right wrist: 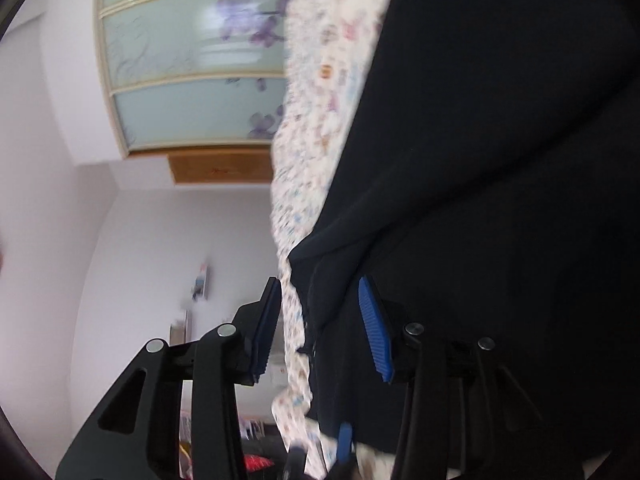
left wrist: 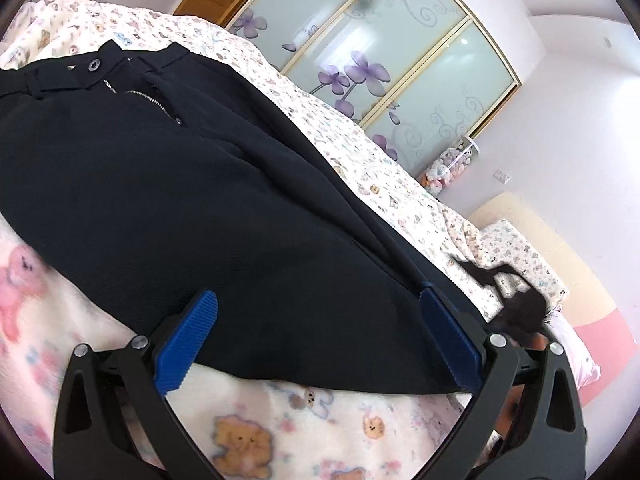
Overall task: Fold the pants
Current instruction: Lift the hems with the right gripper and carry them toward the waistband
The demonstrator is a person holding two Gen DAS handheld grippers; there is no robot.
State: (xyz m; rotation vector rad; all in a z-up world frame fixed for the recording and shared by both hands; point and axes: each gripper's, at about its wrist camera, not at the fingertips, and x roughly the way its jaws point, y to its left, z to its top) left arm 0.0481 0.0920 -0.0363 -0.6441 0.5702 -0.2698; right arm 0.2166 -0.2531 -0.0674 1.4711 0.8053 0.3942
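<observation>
Dark navy pants lie spread on a bed, waistband with button and open zipper at the upper left of the left wrist view. My left gripper is open, its blue pads on either side of the pants' near edge, just above the fabric. In the right wrist view the pants fill the right side. My right gripper is open, with a fold of the pants' edge and the bedsheet between its pads.
The bed has a bear-print sheet and a fluffy bear blanket. A sliding wardrobe with purple flowers stands behind. A pillow lies at the right. The other gripper's dark shape shows beyond the pants.
</observation>
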